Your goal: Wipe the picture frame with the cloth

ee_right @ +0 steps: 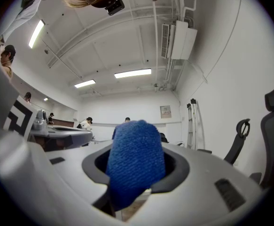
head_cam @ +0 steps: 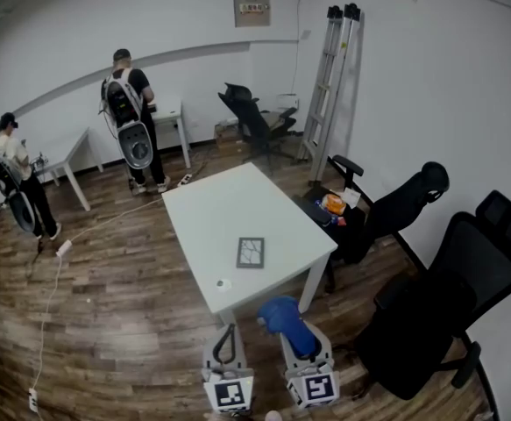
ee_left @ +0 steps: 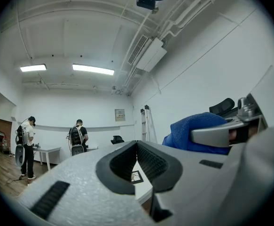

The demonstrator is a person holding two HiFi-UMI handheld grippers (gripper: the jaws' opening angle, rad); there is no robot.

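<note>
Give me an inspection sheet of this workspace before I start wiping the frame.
Surface: white table, mostly bare.
Job's things: picture frame flat near the table's near edge; blue cloth in the right gripper.
Clutter: one small white object near the frame, unidentifiable.
Grippers: left gripper shut, empty; right gripper shut on the cloth; both short of the table.
Cables: white cable and power strip on the floor, left.
Surroundings: ladder against the wall, office chairs right, two people at far desks.

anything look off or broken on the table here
Nothing is spilled. The picture frame lies flat on the table; the lines across its face could be cracks or the artwork, too small to tell. The cloth sits bunched in the right tongs.
</note>
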